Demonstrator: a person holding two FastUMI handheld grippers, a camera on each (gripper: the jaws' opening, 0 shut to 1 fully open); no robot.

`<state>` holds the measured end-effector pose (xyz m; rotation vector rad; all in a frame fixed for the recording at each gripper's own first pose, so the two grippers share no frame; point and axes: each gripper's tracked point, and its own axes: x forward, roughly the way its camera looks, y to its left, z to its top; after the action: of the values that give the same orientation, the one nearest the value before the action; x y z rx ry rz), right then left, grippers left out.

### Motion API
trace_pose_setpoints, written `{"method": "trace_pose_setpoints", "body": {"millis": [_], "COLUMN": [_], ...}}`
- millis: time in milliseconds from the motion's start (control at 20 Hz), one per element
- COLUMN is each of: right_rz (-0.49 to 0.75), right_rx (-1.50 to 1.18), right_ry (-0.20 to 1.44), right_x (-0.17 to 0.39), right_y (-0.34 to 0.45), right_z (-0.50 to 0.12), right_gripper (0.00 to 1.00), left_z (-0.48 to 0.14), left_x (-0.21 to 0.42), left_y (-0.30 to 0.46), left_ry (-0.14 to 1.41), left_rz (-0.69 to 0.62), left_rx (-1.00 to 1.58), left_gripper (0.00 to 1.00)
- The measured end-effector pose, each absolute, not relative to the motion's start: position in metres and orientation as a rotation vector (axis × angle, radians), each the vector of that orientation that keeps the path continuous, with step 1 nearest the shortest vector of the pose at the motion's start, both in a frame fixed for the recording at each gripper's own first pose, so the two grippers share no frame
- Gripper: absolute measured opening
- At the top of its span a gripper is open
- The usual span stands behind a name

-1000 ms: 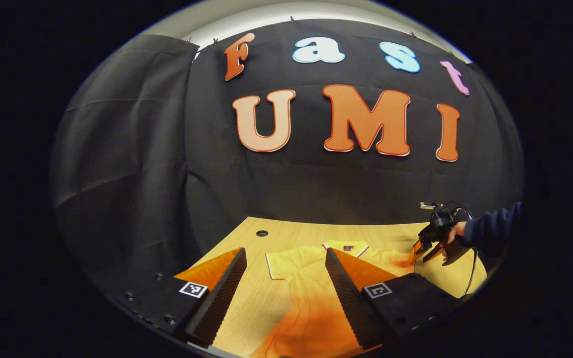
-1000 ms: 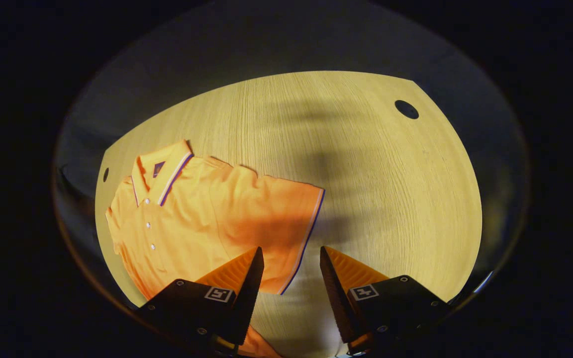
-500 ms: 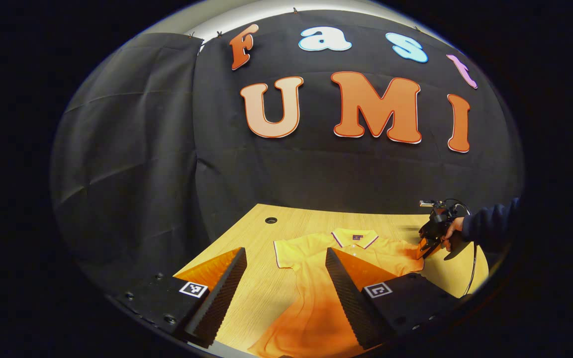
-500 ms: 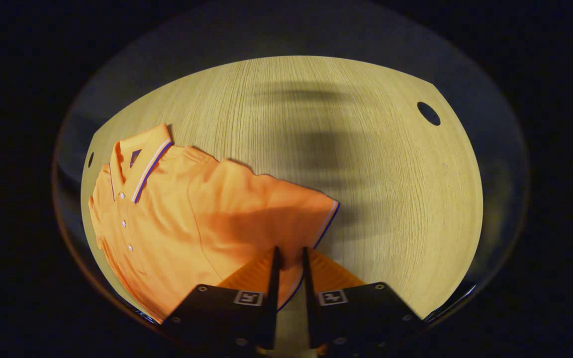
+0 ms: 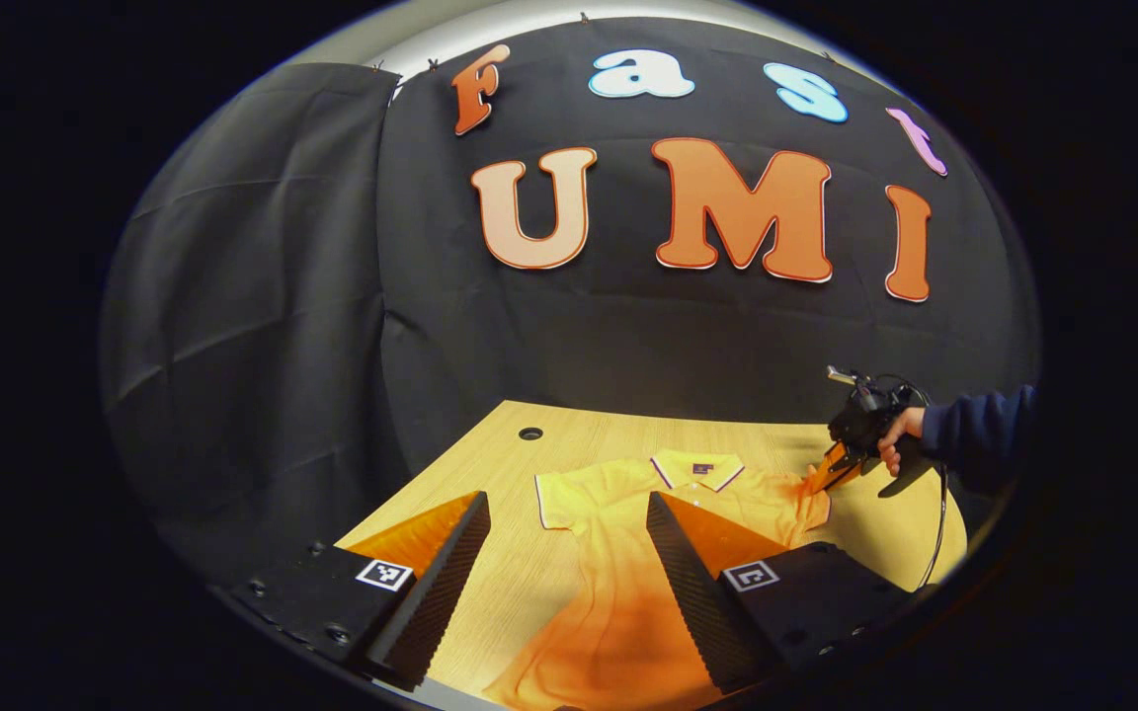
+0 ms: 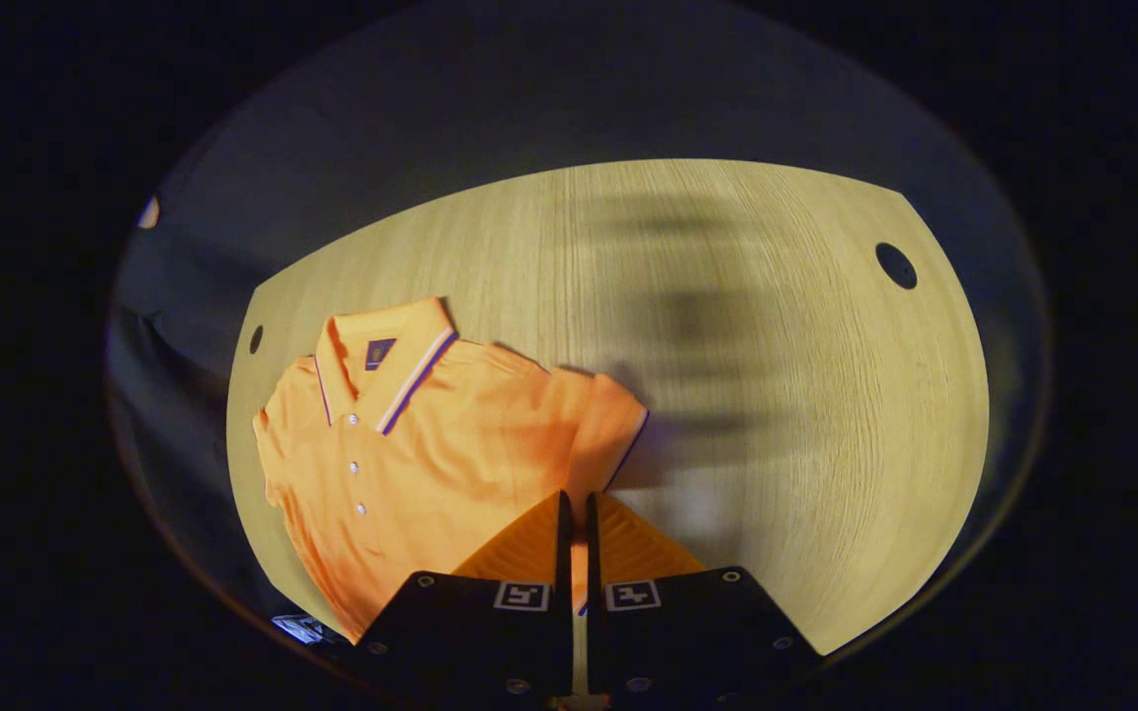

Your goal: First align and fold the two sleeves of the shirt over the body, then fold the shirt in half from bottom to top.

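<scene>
My right tongs (image 6: 573, 513) pinch one sleeve (image 6: 610, 434) of the shirt (image 6: 411, 464), lifting; left tongs (image 5: 569, 553) spread. Both sleeve folds and halving remain.

Orange polo shirt (image 6: 411, 464) face-up on table; one sleeve (image 6: 609, 434) lifted.

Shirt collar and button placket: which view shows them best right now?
Right gripper view. It looks down on the orange shirt, so the striped collar and the row of buttons are plain. The left gripper view shows the collar farther off and small, with the placket behind that gripper's own finger.
</scene>
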<state>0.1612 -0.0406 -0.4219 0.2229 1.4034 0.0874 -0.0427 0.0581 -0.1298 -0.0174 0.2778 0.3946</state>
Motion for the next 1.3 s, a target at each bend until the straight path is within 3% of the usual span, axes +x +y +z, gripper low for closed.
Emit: {"method": "trace_pose_setpoints", "body": {"millis": [450, 750, 800, 1050, 1150, 1200, 1300], "right_rz": [0.209, 0.283, 0.291, 0.312, 0.3, 0.292, 0.268], "right_rx": [0.269, 0.262, 0.258, 0.298, 0.277, 0.269, 0.269], "right_ry": [1.424, 1.437, 1.43, 1.358, 1.32, 1.307, 1.276], "right_x": [0.167, 0.161, 0.161, 0.155, 0.149, 0.145, 0.137], "right_y": [0.028, 0.045, 0.044, 0.042, 0.033, 0.029, 0.02], "right_z": [-0.424, -0.435, -0.436, -0.418, -0.41, -0.405, -0.393], "right_gripper": [0.06, 0.35, 0.46, 0.75, 0.94, 0.91, 0.93], "left_z": [-0.139, -0.155, -0.157, -0.168, -0.179, -0.187, -0.204], "left_x": [-0.05, -0.046, -0.042, -0.004, 0.017, 0.026, 0.043], "left_y": [0.068, 0.085, 0.09, 0.116, 0.125, 0.129, 0.141], "left_ry": [0.304, 0.348, 0.356, 0.398, 0.433, 0.458, 0.517], "left_rz": [0.443, 0.491, 0.497, 0.474, 0.445, 0.435, 0.417], "left_rx": [-0.034, -0.102, -0.115, -0.188, -0.221, -0.231, -0.249], "left_gripper": [0.98, 0.98, 0.98, 0.98, 0.98, 0.98, 0.99]}}
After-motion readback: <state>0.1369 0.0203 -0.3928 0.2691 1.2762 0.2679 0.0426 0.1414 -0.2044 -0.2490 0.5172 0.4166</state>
